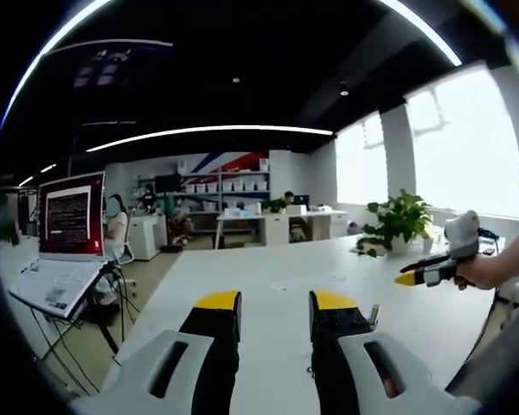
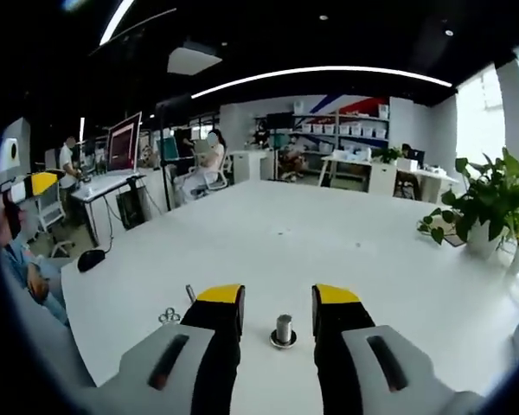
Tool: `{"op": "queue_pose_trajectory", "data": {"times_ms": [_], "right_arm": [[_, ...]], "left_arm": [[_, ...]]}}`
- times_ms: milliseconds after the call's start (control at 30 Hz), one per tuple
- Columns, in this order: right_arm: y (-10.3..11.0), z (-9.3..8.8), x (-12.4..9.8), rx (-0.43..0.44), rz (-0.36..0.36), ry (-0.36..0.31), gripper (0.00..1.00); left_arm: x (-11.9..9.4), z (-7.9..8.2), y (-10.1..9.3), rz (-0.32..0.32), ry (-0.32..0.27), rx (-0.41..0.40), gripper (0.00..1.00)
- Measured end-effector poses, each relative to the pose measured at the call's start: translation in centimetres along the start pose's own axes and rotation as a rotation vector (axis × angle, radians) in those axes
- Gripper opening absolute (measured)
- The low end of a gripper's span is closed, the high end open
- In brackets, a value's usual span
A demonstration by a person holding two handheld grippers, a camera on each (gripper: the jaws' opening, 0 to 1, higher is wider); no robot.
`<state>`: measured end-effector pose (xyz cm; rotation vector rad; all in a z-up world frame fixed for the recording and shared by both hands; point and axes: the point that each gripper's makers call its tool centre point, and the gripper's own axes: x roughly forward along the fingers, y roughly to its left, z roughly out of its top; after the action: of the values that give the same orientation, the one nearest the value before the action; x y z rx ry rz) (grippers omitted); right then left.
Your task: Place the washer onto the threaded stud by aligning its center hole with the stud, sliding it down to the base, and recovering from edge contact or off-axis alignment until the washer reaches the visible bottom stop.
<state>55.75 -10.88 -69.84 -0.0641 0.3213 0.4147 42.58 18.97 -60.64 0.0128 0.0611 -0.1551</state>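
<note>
In the right gripper view a short grey threaded stud [image 2: 283, 328] stands upright on the white table [image 2: 268, 233], with a dark ring around its foot. My right gripper [image 2: 278, 298] is open, its yellow-tipped jaws either side of the stud without touching it. A few small metal rings [image 2: 169, 316] lie left of the left jaw. My left gripper [image 1: 275, 303] is open above the table with nothing between its jaws. A small upright metal piece [image 1: 374, 315] shows beside its right jaw. A hand holds the right gripper [image 1: 432, 270] at the right edge of the left gripper view.
A potted plant [image 2: 489, 203] stands at the table's right side. A black mouse [image 2: 91, 259] lies near the left edge. A laptop on a stand [image 1: 69, 216] sits left of the table [image 1: 268, 277]. Desks, shelves and seated people fill the far room.
</note>
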Motion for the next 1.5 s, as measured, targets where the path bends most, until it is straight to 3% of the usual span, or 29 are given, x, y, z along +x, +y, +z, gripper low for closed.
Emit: {"op": "queue_pose_trajectory", "data": {"times_ms": [633,833,967,1167,1500], "right_arm": [[-0.1,4.4,-8.9,0.056,-0.111,-0.196,0.42],[0.3,5.1,-11.2,0.069,-0.142,-0.242,0.5],[0.3,4.4,-11.7,0.09,-0.162,-0.23,0.5],[0.8,3.7,-11.4,0.052,-0.171,-0.195,0.5],[0.6,4.1,-11.5,0.065,-0.176,-0.207,0.5]], "left_arm": [[-0.5,0.8,-0.4,-0.078,-0.016,0.0,0.3],[-0.7,1.1,-0.4,-0.111,-0.03,-0.016,0.3],[-0.9,2.0,-0.1,-0.125,-0.051,-0.027,0.3],[-1.2,2.6,0.1,-0.143,-0.06,-0.018,0.29],[-1.0,2.9,-0.1,-0.164,-0.059,-0.025,0.3]]}}
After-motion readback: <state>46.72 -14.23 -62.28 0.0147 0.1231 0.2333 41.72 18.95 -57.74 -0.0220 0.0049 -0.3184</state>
